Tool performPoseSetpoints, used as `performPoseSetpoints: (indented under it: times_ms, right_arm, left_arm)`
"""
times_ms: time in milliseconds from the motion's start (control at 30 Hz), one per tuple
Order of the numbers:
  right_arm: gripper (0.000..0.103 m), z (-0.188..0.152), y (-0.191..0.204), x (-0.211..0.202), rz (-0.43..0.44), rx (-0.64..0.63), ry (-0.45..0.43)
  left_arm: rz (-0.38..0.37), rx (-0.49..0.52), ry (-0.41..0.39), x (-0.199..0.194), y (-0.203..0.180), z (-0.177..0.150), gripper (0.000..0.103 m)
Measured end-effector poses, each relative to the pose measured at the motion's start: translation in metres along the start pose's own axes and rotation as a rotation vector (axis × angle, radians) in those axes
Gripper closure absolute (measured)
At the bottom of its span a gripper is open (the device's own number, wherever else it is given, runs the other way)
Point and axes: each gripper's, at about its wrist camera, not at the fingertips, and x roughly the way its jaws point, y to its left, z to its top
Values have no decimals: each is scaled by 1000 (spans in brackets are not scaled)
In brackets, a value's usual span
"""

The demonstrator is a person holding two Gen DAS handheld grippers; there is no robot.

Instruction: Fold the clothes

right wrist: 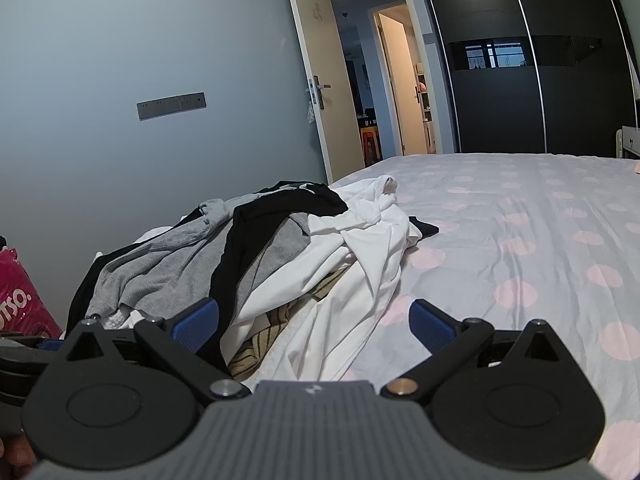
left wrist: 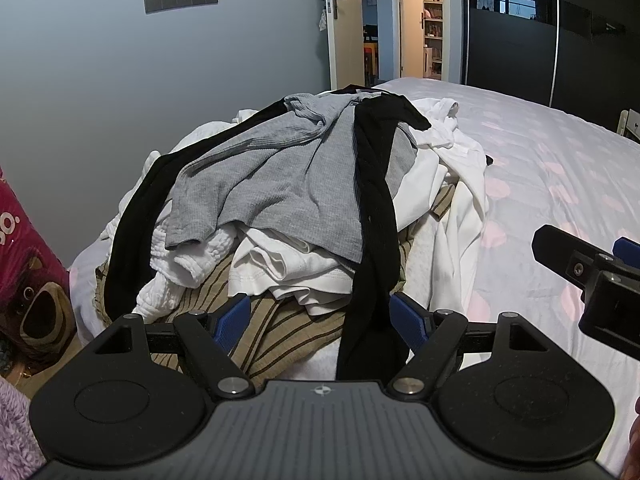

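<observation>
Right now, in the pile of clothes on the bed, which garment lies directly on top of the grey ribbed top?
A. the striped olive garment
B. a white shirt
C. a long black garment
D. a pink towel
C: in the left wrist view the long black garment drapes over the grey ribbed top, running from the top of the pile down toward the camera.

Buried, cropped and unreadable

The striped garment lies mostly under the pile; the pink bag is cut at 9 o'clock; hallway shelf items too small.
</observation>
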Motion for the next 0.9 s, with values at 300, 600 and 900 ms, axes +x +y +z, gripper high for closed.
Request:
performPoseSetpoints:
  times_ms: [300,600,900]
  right_arm:
    - [1,0,1,0,1,-5,3]
    - [1,0,1,1,1,3,13]
    - [1,8,8,8,48,-18,39]
  left_arm:
    - [8,3,3,1,0,-1,27]
    - [11,6,6,1,2,-1,27]
    - [-5,-30,42,3,16,7,30]
